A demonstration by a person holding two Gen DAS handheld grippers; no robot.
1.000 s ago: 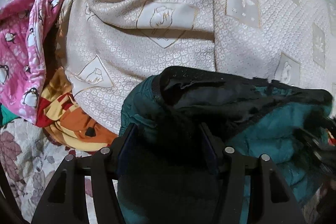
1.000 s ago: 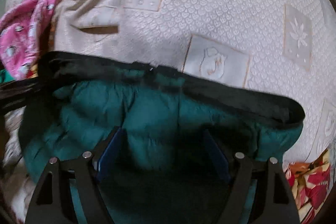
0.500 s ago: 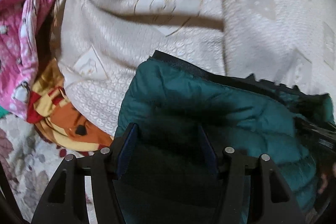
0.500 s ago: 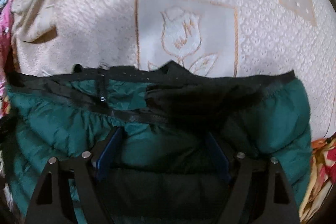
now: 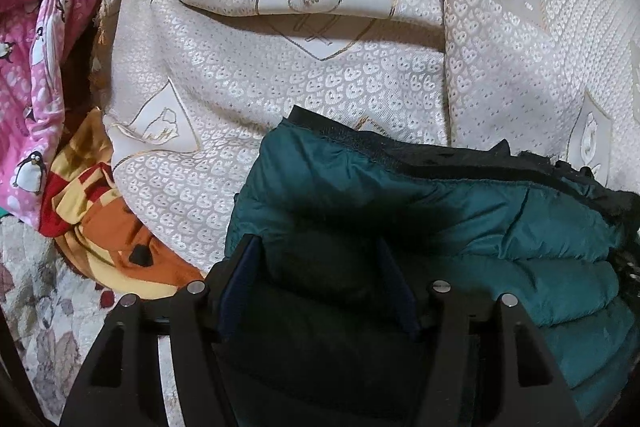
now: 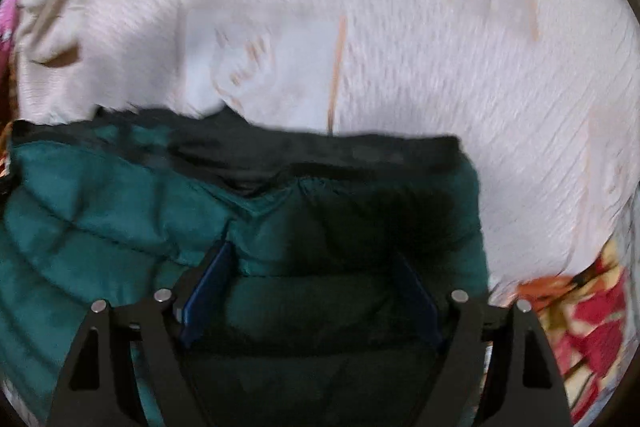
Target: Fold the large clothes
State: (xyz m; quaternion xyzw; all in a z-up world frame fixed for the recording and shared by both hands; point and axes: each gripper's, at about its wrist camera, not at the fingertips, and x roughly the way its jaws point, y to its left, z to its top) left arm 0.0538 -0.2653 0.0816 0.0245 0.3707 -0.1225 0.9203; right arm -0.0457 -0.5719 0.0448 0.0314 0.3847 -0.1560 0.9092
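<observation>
Teal quilted puffer jacket (image 5: 460,227): smooth synthetic shell, faint sheen, stitched channels; black matt fuzzy trim along its 12 o'clock edge. Cream woven bedspread (image 5: 320,79): textured jacquard cloth, satiny motif panels. Pink penguin-print cloth (image 5: 36,67) at 9 o'clock: soft, matt. Black gripper fingers (image 5: 192,339): matt plastic, shiny metal pins, dark blue pads.

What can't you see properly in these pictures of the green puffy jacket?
- Right wrist view: cream bedspread pattern smeared by motion blur.
- Both views: teal jacket lower part hidden behind left gripper and right gripper, cut off by frame edge.
- Left wrist view: pink penguin cloth cut off at edge.
</observation>
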